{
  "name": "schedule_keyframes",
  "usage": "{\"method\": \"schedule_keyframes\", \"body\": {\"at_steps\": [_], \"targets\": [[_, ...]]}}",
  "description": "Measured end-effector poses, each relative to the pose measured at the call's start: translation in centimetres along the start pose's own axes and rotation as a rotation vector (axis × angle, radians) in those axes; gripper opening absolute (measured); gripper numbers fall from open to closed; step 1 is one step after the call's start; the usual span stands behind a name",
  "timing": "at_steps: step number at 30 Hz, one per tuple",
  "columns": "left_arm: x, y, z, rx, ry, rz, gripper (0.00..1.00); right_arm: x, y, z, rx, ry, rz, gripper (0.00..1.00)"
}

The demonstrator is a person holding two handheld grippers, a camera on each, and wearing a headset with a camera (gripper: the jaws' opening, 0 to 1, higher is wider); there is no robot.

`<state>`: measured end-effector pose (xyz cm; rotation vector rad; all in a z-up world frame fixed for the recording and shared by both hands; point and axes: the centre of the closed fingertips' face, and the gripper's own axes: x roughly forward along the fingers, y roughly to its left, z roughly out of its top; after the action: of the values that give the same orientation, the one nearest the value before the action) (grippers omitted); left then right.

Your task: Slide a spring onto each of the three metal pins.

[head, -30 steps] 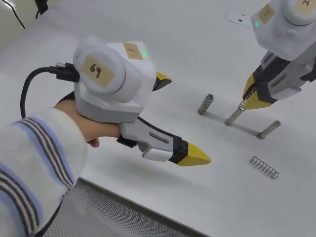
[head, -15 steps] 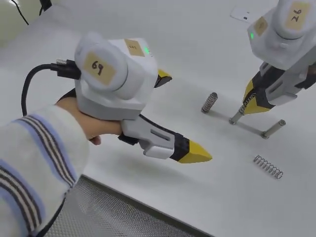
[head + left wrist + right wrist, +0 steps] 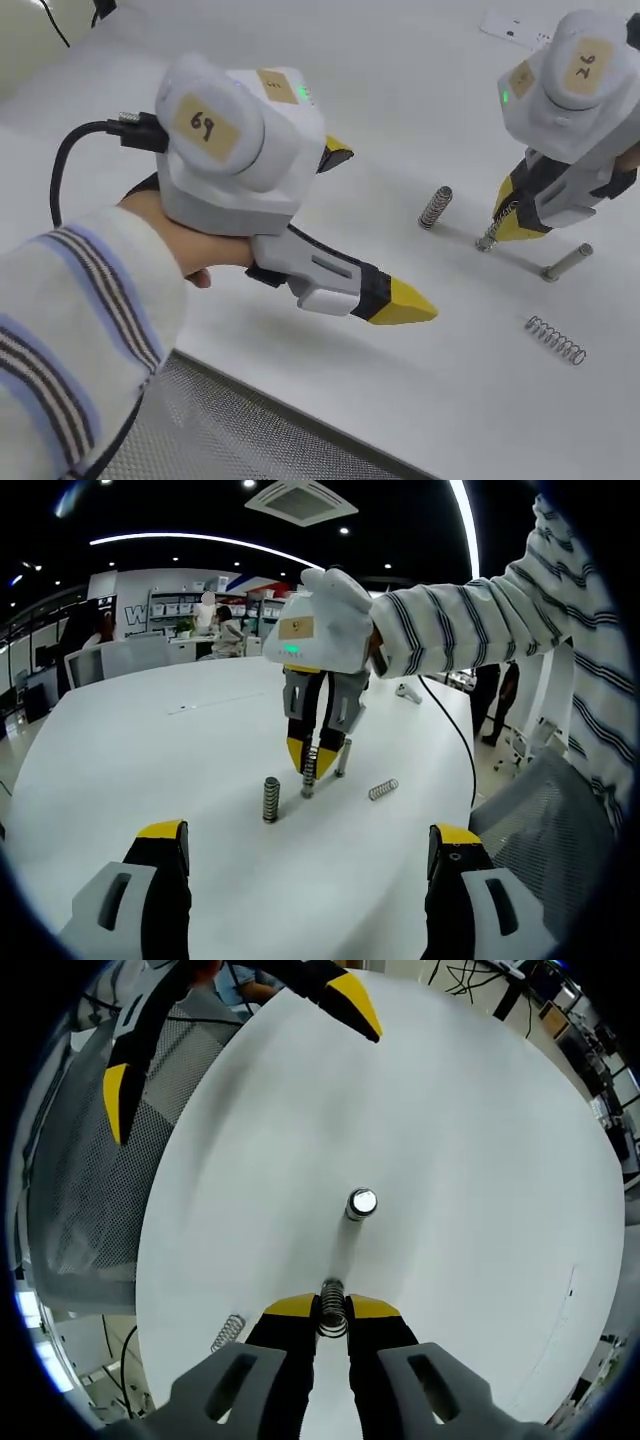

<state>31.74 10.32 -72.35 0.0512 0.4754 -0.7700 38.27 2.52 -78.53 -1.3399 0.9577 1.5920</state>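
Note:
Three metal pins stand on the white table (image 3: 300, 380). The left pin carries a spring (image 3: 433, 207) (image 3: 270, 800). My right gripper (image 3: 510, 222) (image 3: 331, 1312) is shut on a second spring (image 3: 310, 767) (image 3: 331, 1318), held upright with its lower end over the middle pin (image 3: 487, 240). The third pin (image 3: 566, 262) (image 3: 343, 758) is bare. A loose spring (image 3: 556, 340) (image 3: 383, 790) (image 3: 228, 1332) lies flat near it. My left gripper (image 3: 370, 228) (image 3: 308, 848) hovers open to the left, holding nothing. A pin top (image 3: 361, 1202) shows end-on ahead of the right jaws.
A black cable (image 3: 70, 160) runs from the left gripper. The table's near edge (image 3: 260, 395) borders a grey mesh chair (image 3: 200, 440). A small white item (image 3: 515, 27) lies far back. Desks and people stand in the background of the left gripper view.
The head camera has shifted a little. My right gripper has come down slightly with its spring, closer to the middle pin. The left gripper stays open in about the same place.

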Motion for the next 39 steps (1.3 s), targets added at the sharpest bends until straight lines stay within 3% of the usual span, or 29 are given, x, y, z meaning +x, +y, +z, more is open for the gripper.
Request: {"method": "schedule_keyframes", "body": {"at_steps": [24, 39], "targets": [[-0.1, 0.0, -0.2, -0.009, 0.015, 0.007, 0.97, 1.6, -0.2, 0.2, -0.026, -0.004, 0.007, 0.09], [0.0, -0.3, -0.4, -0.021, 0.018, -0.007, 0.98, 0.7, 0.0, 0.6, -0.037, -0.029, -0.013, 0.17]]}}
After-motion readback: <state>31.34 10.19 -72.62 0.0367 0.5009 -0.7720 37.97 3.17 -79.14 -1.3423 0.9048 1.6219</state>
